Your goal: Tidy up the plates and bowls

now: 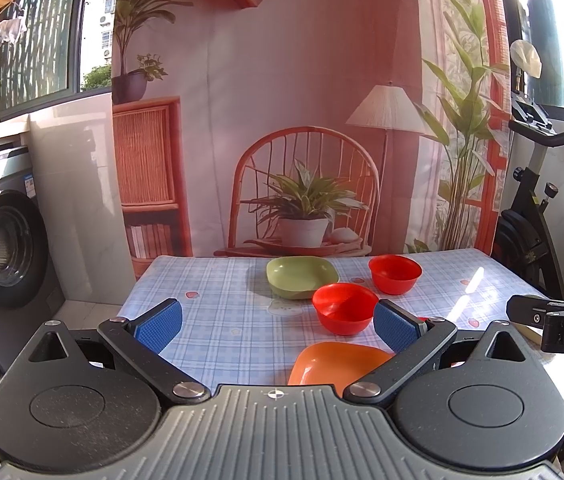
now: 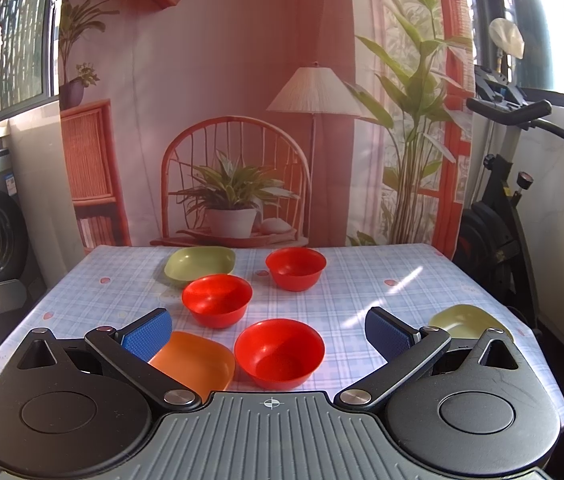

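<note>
On the checked tablecloth lie three red bowls: a near one (image 2: 279, 353), a middle one (image 2: 217, 299) (image 1: 345, 307) and a far one (image 2: 296, 268) (image 1: 395, 273). A green square plate (image 2: 199, 263) (image 1: 301, 276) sits at the back, an orange square plate (image 2: 196, 361) (image 1: 336, 362) near the front, and a pale yellow-green plate (image 2: 466, 321) at the right edge. My left gripper (image 1: 278, 326) is open and empty above the table's near left part. My right gripper (image 2: 269, 332) is open and empty, just above the near red bowl.
The table (image 2: 362, 296) has a printed backdrop behind it. A washing machine (image 1: 2, 240) stands at the left, an exercise bike (image 2: 514, 200) at the right. The right gripper's body (image 1: 554, 320) shows at the right edge of the left wrist view.
</note>
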### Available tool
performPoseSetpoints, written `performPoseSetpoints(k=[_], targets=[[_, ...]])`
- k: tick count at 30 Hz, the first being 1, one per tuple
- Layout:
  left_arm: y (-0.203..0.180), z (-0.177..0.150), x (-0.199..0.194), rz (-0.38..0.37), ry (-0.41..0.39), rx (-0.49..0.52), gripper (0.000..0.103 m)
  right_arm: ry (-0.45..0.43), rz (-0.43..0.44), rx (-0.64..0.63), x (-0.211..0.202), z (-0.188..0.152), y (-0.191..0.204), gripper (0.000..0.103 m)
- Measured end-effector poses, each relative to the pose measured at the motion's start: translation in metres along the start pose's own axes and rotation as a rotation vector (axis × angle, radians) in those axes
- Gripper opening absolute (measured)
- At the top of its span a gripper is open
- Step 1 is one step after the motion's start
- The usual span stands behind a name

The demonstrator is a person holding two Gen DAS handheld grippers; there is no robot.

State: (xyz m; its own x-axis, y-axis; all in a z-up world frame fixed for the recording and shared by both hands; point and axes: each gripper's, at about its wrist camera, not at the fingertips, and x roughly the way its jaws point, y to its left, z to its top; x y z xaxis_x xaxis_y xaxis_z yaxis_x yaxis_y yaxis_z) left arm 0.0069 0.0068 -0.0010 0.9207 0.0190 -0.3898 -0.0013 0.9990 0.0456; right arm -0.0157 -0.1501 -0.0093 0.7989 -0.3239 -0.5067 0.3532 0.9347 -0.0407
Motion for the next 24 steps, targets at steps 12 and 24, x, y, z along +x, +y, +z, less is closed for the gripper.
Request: performPoseSetpoints(k=[12,24], targets=[[0.003,0.038,0.031,0.006,-0.034,0.017,0.103,-0.095,0.041,-0.013,0.028,0.043,-0.014,0.103],[0.007,0.073,0.115,0.020,0.026,0.052,0.101,-0.075,0.074,0.002,0.104,0.089,-0.034,0.102]])
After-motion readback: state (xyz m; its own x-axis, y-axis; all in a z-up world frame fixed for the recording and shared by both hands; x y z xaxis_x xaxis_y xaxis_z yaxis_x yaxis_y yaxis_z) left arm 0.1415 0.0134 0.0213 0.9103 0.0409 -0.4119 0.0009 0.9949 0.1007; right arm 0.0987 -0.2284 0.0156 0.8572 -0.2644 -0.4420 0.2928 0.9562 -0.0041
